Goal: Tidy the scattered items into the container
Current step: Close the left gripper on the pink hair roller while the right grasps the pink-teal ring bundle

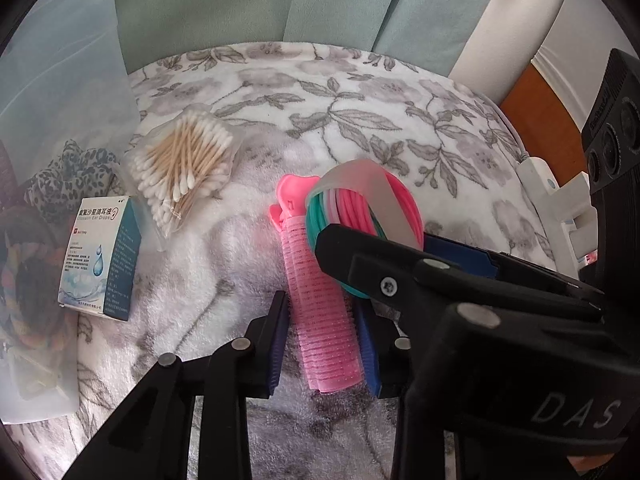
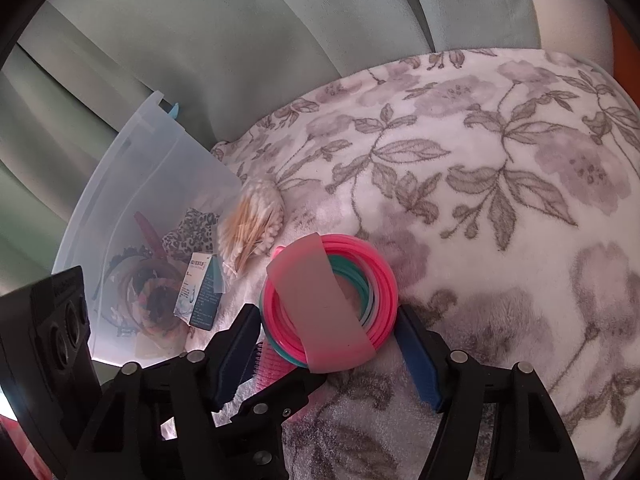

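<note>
Left gripper (image 1: 324, 344) fingers narrow around the pink hair roller (image 1: 320, 300); right gripper (image 2: 328, 344) fingers bracket the ring bundle (image 2: 332, 304), contact unclear.

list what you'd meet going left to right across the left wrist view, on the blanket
clear container → ear drops box → bag of cotton swabs → pink hair roller between the left tongs → bundle of pink and green rings → white plug block
</note>
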A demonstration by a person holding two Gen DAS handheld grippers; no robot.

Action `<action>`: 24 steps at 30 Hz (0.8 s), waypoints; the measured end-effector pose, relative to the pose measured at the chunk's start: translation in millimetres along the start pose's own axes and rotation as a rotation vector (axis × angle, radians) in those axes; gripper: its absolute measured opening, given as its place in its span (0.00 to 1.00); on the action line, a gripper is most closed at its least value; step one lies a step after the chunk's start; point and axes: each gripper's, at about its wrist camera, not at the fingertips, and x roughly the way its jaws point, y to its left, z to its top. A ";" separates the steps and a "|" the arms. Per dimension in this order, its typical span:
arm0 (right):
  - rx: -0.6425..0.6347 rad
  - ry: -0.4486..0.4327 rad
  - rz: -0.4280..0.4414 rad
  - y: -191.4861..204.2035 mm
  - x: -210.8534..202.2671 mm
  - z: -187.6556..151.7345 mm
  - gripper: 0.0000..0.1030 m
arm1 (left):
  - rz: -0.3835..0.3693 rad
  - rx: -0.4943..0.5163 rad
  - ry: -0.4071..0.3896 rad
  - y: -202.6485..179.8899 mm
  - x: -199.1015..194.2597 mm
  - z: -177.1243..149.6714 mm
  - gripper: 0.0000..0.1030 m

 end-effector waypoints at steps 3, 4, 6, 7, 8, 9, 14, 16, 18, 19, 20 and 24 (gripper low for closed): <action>0.008 -0.010 0.001 -1.0 -2.3 -0.7 0.70 | 0.000 0.002 -0.002 0.7 0.7 0.4 0.31; 0.013 -0.015 0.002 -1.6 -3.4 -1.0 0.69 | 0.001 0.002 -0.002 1.1 1.0 0.4 0.31; 0.027 -0.026 0.001 -3.3 -7.0 -1.5 0.69 | 0.001 0.002 -0.001 1.2 1.2 0.4 0.31; 0.035 -0.032 0.001 -5.3 -9.5 -1.7 0.69 | 0.001 0.002 -0.001 1.2 1.3 0.3 0.31; 0.043 -0.039 -0.004 -7.6 -12.6 -2.1 0.69 | 0.001 0.001 0.000 1.2 1.4 0.6 0.31; 0.051 -0.047 -0.011 -9.6 -16.2 -2.5 0.69 | 0.002 0.001 0.001 1.4 1.7 1.0 0.31; 0.114 -0.078 -0.041 -26.5 -35.6 -7.3 0.69 | 0.007 -0.006 0.004 0.3 2.4 1.7 0.30; 0.140 -0.090 -0.050 -32.1 -43.6 -9.7 0.69 | 0.009 -0.009 0.006 0.4 2.6 2.0 0.30; 0.163 -0.098 -0.060 -36.3 -50.0 -12.7 0.69 | 0.009 -0.015 0.008 0.9 2.8 2.4 0.29; 0.174 -0.102 -0.063 -37.7 -52.9 -14.5 0.69 | 0.010 -0.016 0.009 1.0 2.8 2.5 0.29; 0.183 -0.105 -0.065 -39.2 -55.4 -16.7 0.69 | 0.012 -0.017 0.010 0.9 2.8 2.4 0.29; 0.224 -0.114 -0.073 -41.3 -63.4 -27.6 0.69 | 0.013 -0.016 0.014 1.3 2.4 2.6 0.28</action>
